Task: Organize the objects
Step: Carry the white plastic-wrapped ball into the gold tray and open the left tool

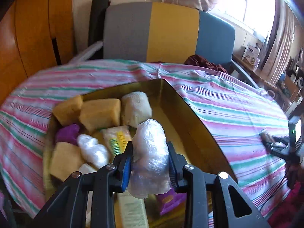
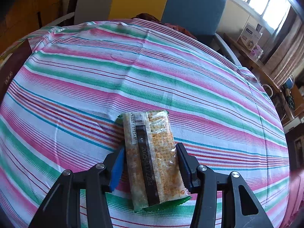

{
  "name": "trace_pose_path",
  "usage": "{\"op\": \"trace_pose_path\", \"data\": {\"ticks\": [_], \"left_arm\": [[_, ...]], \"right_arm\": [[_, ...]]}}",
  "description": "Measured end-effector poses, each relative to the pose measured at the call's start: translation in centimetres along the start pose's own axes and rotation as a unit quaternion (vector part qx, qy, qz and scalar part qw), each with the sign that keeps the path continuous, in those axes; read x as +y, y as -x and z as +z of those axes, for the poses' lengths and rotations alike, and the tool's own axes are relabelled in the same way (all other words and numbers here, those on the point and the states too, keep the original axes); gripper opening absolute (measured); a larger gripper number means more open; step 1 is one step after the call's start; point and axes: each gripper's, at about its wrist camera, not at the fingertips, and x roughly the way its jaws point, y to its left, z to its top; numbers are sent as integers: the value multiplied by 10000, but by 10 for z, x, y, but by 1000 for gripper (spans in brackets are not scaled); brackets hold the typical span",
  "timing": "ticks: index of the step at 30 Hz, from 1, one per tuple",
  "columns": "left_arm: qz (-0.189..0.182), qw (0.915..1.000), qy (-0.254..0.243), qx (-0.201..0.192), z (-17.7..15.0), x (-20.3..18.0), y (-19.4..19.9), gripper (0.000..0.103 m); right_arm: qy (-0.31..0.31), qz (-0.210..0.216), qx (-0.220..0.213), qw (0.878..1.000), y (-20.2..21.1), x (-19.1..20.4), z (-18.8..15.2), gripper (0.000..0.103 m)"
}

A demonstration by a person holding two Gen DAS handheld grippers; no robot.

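Note:
In the left wrist view my left gripper (image 1: 150, 152) is shut on a clear-plastic-wrapped white bundle (image 1: 150, 157) and holds it over a gold-lined box (image 1: 182, 106). The box holds yellow sponge-like blocks (image 1: 100, 112), a white wrapped roll (image 1: 135, 107), a purple item (image 1: 67, 134), another clear-wrapped bundle (image 1: 93, 150) and snack packets (image 1: 117, 138). In the right wrist view my right gripper (image 2: 151, 152) has its fingers against both sides of a snack packet (image 2: 152, 157) with a barcode, which lies on the striped tablecloth (image 2: 133, 76).
A chair (image 1: 161, 32) with grey, yellow and blue back panels stands behind the table. A dark red cloth (image 1: 205, 60) lies at the table's far edge. Shelves with boxes (image 1: 250, 53) line the right wall under a window. The box's edge (image 2: 11, 70) shows at far left.

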Motion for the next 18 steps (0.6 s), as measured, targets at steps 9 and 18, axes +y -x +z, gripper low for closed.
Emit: {"op": "trace_pose_path", "data": {"ticks": [9, 18], "left_arm": [[-214, 9966, 371, 706, 22, 6, -61, 33], [13, 9955, 302, 902, 11, 7, -74, 48]], "right_arm": [[102, -33, -32, 9999, -1, 1, 2, 52], [124, -27, -43, 9999, -2, 0, 3, 52]]}}
